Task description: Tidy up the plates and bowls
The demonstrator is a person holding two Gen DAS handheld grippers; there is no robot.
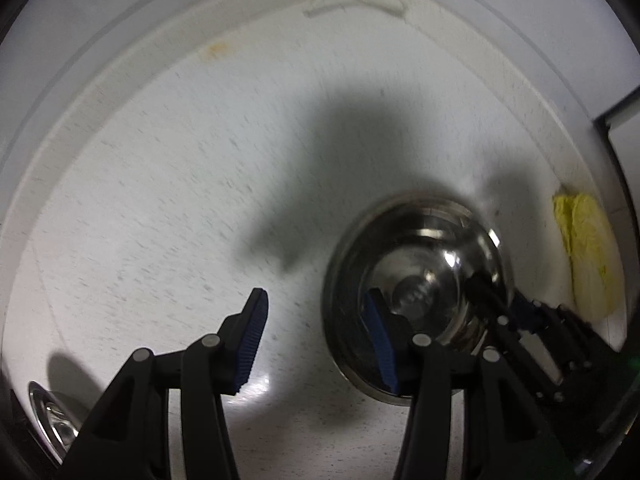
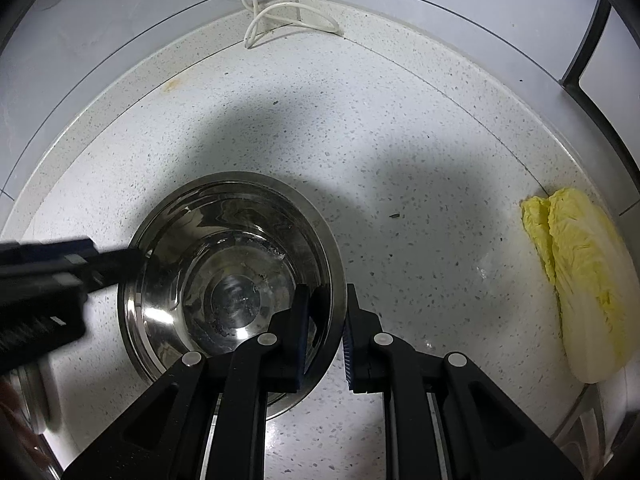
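A shiny steel bowl (image 2: 224,280) stands upright on the speckled white counter (image 2: 400,208); it also shows in the left wrist view (image 1: 420,280). My right gripper (image 2: 326,328) straddles the bowl's near right rim, one blue pad inside, one outside, with a narrow gap left around the wall. My left gripper (image 1: 316,340) is open, its right finger over the bowl's left rim, its left finger over bare counter. The left gripper shows blurred at the bowl's left edge in the right wrist view (image 2: 112,260).
A yellow napa cabbage (image 2: 580,280) lies at the right by the wall, also in the left wrist view (image 1: 592,252). A white cable (image 2: 280,16) loops in the back corner. Another steel dish edge (image 1: 52,420) sits at the lower left.
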